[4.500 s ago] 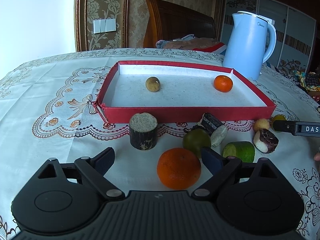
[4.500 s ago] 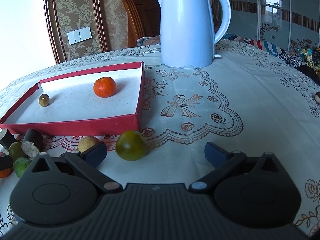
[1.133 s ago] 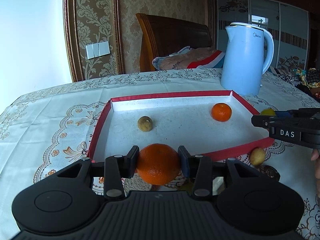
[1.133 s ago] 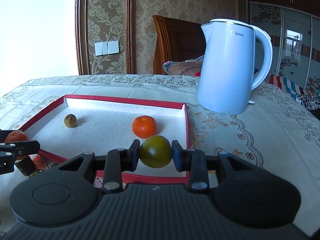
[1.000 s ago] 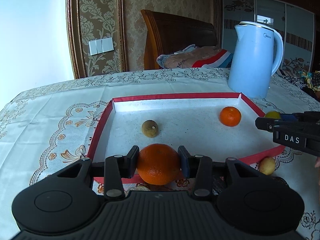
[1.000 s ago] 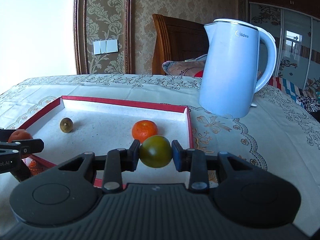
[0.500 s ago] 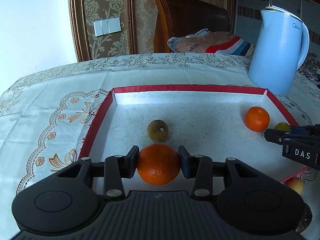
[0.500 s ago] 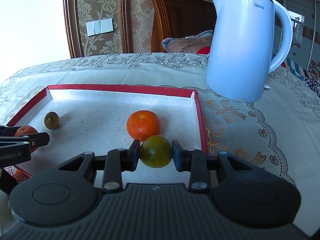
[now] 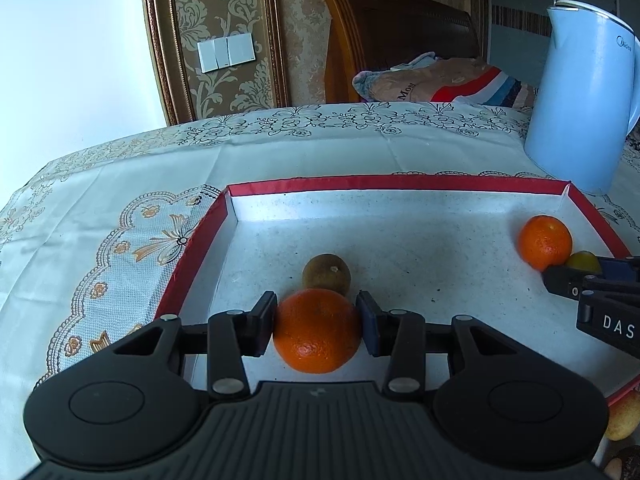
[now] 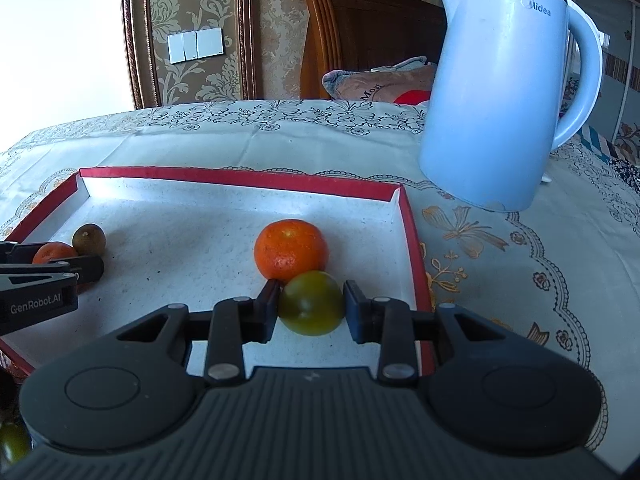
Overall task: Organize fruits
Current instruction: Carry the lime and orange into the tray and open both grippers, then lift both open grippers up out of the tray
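Note:
My left gripper (image 9: 318,330) is shut on a large orange (image 9: 318,338) and holds it over the near left part of the red-rimmed white tray (image 9: 396,182), just in front of a small brown fruit (image 9: 326,274). My right gripper (image 10: 311,308) is shut on a green round fruit (image 10: 311,304), held over the tray's right side (image 10: 412,240), right next to a small orange (image 10: 291,249) lying in the tray. That small orange also shows in the left wrist view (image 9: 545,242), beside the right gripper there (image 9: 592,280).
A pale blue kettle (image 10: 500,96) stands on the tablecloth behind the tray's right corner. Loose fruits lie outside the tray's near edge, a yellow one (image 9: 622,420) at the right and a green one (image 10: 12,444) at the left. A wooden headboard (image 9: 396,40) stands behind the table.
Both grippers picked fruits up from the table, the left the large orange and the right the green fruit, and carried them forward over the tray. In the last half second both moved lower and closer in.

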### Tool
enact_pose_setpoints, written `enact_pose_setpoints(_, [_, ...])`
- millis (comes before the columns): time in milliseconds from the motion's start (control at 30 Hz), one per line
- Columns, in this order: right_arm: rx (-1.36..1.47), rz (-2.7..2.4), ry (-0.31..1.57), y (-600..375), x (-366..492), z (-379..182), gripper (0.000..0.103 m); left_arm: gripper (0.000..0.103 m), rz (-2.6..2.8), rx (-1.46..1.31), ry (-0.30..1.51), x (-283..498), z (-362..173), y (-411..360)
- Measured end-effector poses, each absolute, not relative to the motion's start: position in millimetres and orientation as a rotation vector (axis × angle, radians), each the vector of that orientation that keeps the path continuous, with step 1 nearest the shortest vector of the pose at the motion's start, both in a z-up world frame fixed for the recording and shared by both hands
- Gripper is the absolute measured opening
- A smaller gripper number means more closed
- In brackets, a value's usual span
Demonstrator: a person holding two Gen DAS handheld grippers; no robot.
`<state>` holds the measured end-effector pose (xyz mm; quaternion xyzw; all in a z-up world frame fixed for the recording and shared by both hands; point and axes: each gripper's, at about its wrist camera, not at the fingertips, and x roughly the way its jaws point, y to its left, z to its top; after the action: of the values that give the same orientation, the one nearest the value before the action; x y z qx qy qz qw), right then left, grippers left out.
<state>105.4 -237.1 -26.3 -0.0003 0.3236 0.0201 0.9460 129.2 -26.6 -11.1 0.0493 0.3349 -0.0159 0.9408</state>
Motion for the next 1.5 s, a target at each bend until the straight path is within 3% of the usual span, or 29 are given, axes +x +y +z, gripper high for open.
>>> enact_pose_setpoints(133, [-0.001,0.037,0.655,-236.6,104.8,-26.5,0.032,0.050,-0.028,0.094,0.684,130.8,-11.5,-25.7])
enact_pose_setpoints(267, [0.005,0.038,0.654,-237.8,104.6,-26.8,0.032,0.066,-0.037,0.092,0.673,129.4,-10.6,-26.3])
enact_pose_setpoints(300, [0.001,0.037,0.653,-237.4,104.4,-26.9,0.035,0.068,-0.038,0.099,0.666,128.1,-10.5,-27.4])
enact_pose_setpoints(400, [-0.004,0.024,0.645,-237.0,102.8,-27.1,0.062,0.069,-0.037,0.121,0.656,126.7,-11.0,-30.9])
enact_pose_setpoints(467, [-0.016,0.023,0.637,-236.0,101.5,-26.3,0.064,0.069,-0.042,0.133,0.650,125.1,-11.1,-32.5])
enact_pose_setpoints(533, [-0.014,0.022,0.631,-235.7,100.3,-25.6,0.076,0.069,-0.039,0.139,0.644,125.1,-10.6,-32.6])
enact_pose_setpoints(767, [-0.032,0.028,0.627,-231.8,97.9,-27.2,0.080,0.069,-0.036,0.134,0.637,123.9,-10.2,-31.3])
enact_pose_setpoints(900, [-0.022,0.026,0.608,-232.9,93.8,-25.0,0.092,0.069,-0.034,0.128,0.630,122.2,-9.7,-29.1])
enact_pose_setpoints(1067, [-0.008,0.034,0.591,-235.6,88.9,-23.9,0.096,0.069,-0.034,0.127,0.612,115.6,-8.2,-27.6])
enact_pose_setpoints(1167, [-0.004,0.044,0.580,-235.7,84.9,-23.7,0.100,0.081,-0.033,0.132,0.594,109.9,-7.2,-27.8])
enact_pose_setpoints(1233, [-0.006,0.049,0.566,-235.4,80.5,-22.8,0.103,0.082,-0.025,0.139,0.568,104.1,-5.6,-27.9])
enact_pose_setpoints(1500, [-0.014,0.052,0.550,-234.3,72.5,-23.8,0.103,0.082,-0.026,0.163,0.548,95.9,-5.1,-30.4])
